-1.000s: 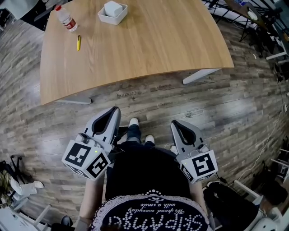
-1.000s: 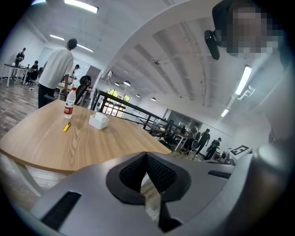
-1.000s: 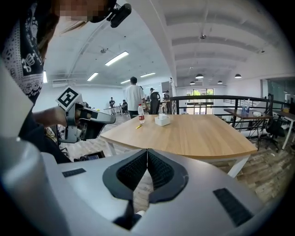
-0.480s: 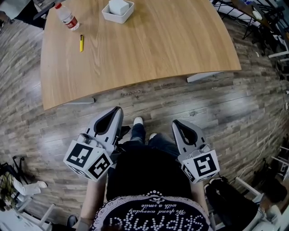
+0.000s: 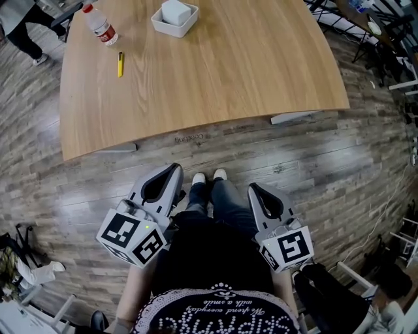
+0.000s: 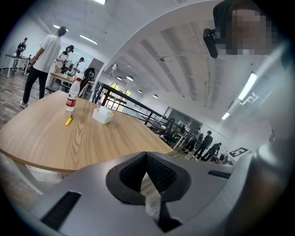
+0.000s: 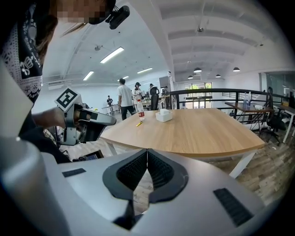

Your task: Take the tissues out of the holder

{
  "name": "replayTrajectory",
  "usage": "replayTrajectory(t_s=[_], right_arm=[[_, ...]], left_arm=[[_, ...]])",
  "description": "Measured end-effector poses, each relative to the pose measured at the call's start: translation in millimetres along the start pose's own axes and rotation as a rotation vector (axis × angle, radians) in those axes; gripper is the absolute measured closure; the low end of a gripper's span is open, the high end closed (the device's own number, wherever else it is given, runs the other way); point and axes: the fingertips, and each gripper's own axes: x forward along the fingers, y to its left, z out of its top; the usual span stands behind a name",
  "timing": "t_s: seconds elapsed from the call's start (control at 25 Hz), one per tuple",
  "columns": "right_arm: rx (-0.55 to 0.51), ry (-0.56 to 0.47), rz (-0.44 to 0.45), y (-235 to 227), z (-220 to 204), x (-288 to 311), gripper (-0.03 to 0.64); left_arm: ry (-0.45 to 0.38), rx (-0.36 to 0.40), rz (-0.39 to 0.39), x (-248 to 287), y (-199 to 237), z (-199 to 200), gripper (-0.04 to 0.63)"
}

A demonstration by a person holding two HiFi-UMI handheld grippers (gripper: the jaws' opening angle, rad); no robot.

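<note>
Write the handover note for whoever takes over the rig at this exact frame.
Left gripper: shut, empty, low by the person's legs.
Right gripper: the same.
Tissues still in the white holder on the far side of the table, near a bottle.
Done: nothing yet.
Left: approach, grip the tissues, lift them out.

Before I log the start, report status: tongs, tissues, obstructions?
Left tongs, right tongs shut, empty, short of table. Tissues sit in holder, untouched. Bottle, yellow pen lie aside.
</note>
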Motion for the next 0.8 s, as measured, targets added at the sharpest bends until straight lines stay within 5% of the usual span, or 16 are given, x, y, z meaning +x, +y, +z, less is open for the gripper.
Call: replayTrajectory(t_s=[0.44,0.8], right_arm=[[-0.049,0.019,0.125,-5.6,11.2,26.1,0.604],[-0.055,-0.039,0.220,-44.2,45.2,57.6,0.604]], left_arm=[[-0.029,-0.047,0.103,0.6,9.2,3.4,0.589],[-0.040,0.007,0.144,36.7,4.8,28.3,0.589]])
